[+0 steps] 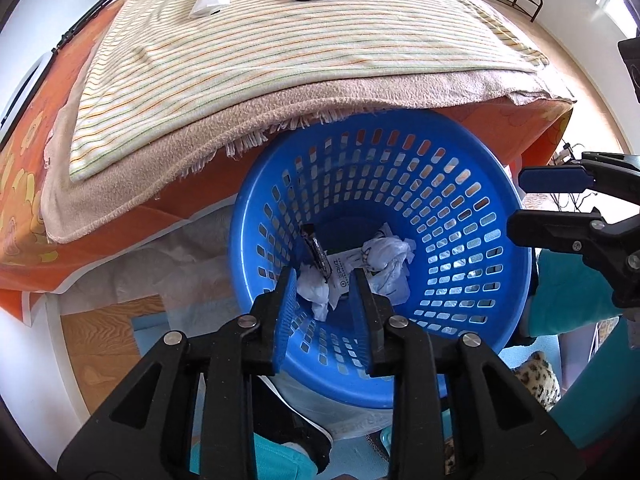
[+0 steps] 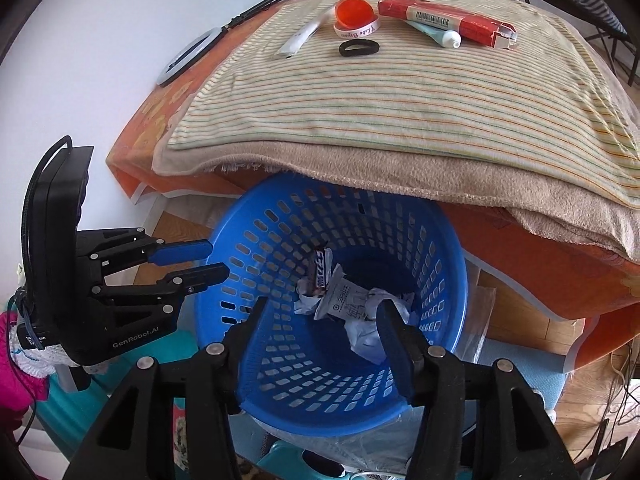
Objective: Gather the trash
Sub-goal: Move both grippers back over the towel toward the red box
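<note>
Left gripper (image 1: 324, 300), housing marked "GenRobot.AI", and right gripper (image 2: 320, 336) both hover over the blue basket (image 1: 472, 184), fingers apart and pinching nothing. Trash sits at the basket bottom: crumpled tissues (image 1: 390, 254), a printed white packet (image 2: 346, 300) and a dark wrapper (image 2: 318, 268), print unreadable. On the striped cloth (image 2: 400, 96), a white band (image 2: 356, 32) reads "Kobe Bryant"; the barcoded red box (image 2: 444, 20) hides most of a tube (image 2: 438, 36).
</note>
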Tool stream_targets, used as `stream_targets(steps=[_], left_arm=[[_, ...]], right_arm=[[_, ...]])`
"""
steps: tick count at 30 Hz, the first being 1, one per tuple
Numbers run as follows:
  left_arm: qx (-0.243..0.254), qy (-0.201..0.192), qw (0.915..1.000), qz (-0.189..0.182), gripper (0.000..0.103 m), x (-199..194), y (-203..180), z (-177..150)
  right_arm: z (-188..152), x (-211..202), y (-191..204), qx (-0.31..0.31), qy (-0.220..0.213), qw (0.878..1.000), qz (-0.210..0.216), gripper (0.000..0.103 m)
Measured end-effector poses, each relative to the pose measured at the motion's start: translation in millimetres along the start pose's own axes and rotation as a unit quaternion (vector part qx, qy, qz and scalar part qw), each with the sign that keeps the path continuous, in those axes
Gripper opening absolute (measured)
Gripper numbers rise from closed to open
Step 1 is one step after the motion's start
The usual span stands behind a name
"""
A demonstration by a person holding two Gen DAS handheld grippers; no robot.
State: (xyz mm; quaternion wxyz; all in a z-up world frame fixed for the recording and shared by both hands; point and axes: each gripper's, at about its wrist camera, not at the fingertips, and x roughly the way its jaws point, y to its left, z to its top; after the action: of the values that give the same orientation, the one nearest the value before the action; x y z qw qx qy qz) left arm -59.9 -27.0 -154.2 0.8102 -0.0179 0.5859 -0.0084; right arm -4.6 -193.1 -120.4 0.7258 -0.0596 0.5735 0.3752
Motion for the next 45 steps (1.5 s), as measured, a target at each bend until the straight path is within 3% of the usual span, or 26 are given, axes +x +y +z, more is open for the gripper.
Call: stream_targets(steps=[1,5,7,9,17,19,30,38,42,45], left_arm=[[-0.002,0.0,1.0,-0.001,0.027,-0.2,0.5,0.3],[-0.009,0.001,1.0,-0.002,0.029,-1.6,2.9,1.4],[-0.013,-0.002,0.9999,-0.002,0.041,-2.4,4.5,2.3],[-0.016,-0.006,0.9998,-0.002,0.045,-4.6,4.9,3.4],[-0.036,-0.023,0.9991,-0.006,0.045,-16.8,13.2,18.8],[-0.041,-0.031,0.9986,-0.006,0.045,-22.2,16.4,25.8],[-0.067,-0.066,0.9955,-0.013,0.046,-43.6,32.8,70.0],[-0.056,-0.09,0.9944,-0.007,0.046,-56.0,36.8,103.9],[-0.052,-0.097,0.9939,-0.004,0.046,-56.8,38.7,121.9],[-0.054,-0.098,0.9936,-0.011,0.046,-52.2,41.5,134.1]], right_arm=[[-0.1,-0.6,0.1,-0.001,-0.002,1.0,-0.002,0.067],[-0.1,-2.3,-0.6,-0.001,-0.004,1.0,-0.004,0.068],[0.7,-3.0,-1.7,-0.001,-0.005,1.0,-0.007,0.069],[1.0,-4.1,-2.6,0.0,-0.005,1.0,-0.008,0.069],[7.5,-19.3,-3.9,-0.007,-0.021,0.999,-0.023,0.07],[11.2,-25.8,-4.7,-0.011,-0.031,0.999,-0.026,0.088],[38.5,-48.5,-13.0,-0.029,-0.032,0.998,-0.049,0.097],[61.0,-76.4,-16.9,-0.134,-0.1,0.981,-0.101,0.096],[85.3,-80.5,-35.5,-0.121,-0.093,0.984,-0.096,0.085],[103.7,-78.0,-52.5,-0.113,-0.092,0.982,-0.119,0.083]])
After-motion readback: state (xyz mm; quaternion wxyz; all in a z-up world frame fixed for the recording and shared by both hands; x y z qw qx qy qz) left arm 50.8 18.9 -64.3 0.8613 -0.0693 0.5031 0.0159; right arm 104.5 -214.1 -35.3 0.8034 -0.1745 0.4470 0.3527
